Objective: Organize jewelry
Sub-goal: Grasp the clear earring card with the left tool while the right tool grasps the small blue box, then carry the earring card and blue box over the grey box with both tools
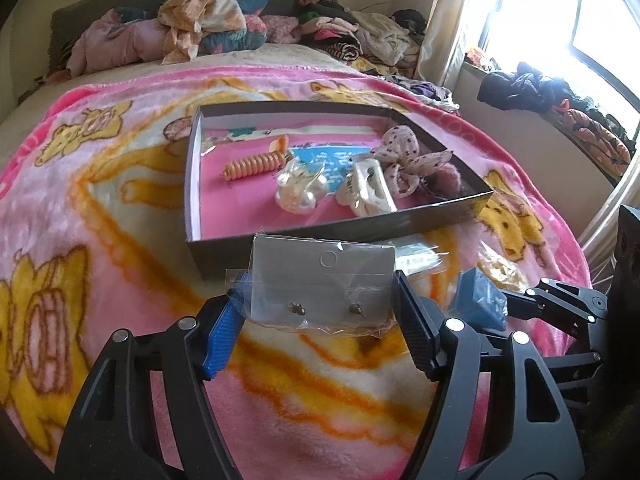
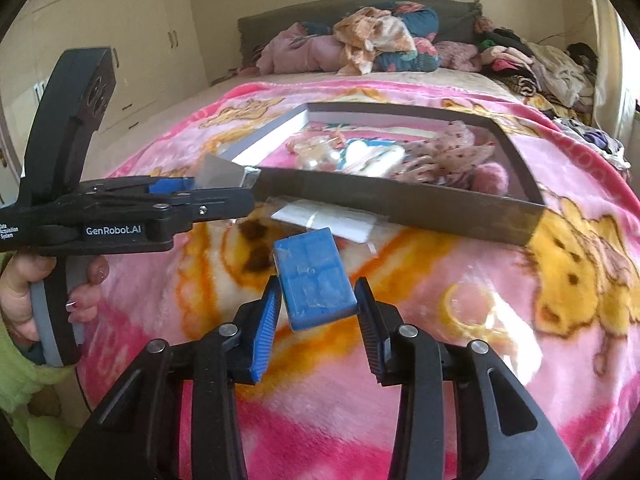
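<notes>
Your left gripper (image 1: 320,300) is clamped on the earring card (image 1: 320,280) in its clear sleeve, pads on the card's two side edges, card lifted off the blanket (image 1: 120,220) just short of the box's near wall. It's v. light and thin, stiff enough edge-on but it'll bow if you squeeze harder, and the plastic sleeve is slick, so keep the pads low on the edges as they are, clear of the two earring posts. Your right gripper (image 2: 316,316) has the small blue case (image 2: 314,280) between its pads, which look closed on its long sides; it's rigid, light, w/ smooth faces, so it could twist out if held only by a corner. The box (image 1: 340,232) sits straight ahead of both grippers, already holding an orange spiral tie (image 1: 252,164), pearl pieces (image 1: 298,188), a white clip (image 1: 368,192) and a dotted bow (image 1: 408,152); free floor is at its left side. Near wall stands in the way: you'd need to clear it. More clear packets (image 2: 324,220) lie beyond the right gripper, before that wall.
</notes>
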A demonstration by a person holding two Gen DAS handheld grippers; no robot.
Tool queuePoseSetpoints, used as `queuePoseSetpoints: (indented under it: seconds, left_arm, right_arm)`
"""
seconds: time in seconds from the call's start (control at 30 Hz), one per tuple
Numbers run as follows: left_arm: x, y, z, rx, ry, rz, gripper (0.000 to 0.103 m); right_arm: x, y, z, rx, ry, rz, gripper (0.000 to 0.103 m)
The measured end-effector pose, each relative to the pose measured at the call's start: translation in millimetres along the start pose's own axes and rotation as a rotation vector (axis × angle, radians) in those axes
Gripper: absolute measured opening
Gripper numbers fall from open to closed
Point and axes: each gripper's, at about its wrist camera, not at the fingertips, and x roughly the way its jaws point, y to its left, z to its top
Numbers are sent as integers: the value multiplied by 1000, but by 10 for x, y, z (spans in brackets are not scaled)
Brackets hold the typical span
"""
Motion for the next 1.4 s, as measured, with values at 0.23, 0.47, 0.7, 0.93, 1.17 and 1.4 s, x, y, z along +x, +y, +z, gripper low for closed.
queuePoseSetpoints:
  seconds: [0.23, 0.47, 0.7, 0.93, 1.17, 1.4]
  left_arm:
    - [-5, -98, 102, 18, -15, -8, 60]
    - [23, -222, 217, 40, -30, -18, 60]
    - [90, -333, 335, 57, -40, -34, 60]
    - [221, -429, 444, 66, -42, -51, 60]
    - [313, -477, 601, 69, -60, -57, 60]
    - [481, -448, 768, 58, -57, -51, 60]
  right_arm:
    - [-174, -158, 24, 39, -39, -23, 36]
    - [-293, -254, 55, 58, -68, -38, 35]
    - [-319, -351, 106, 77, -78, -51, 33]
    - [-314, -431, 149, 89, -89, -62, 32]
    - [-322, -533, 245, 99, -101, -76, 32]
    - [-248, -681, 352, 118, -101, -96, 32]
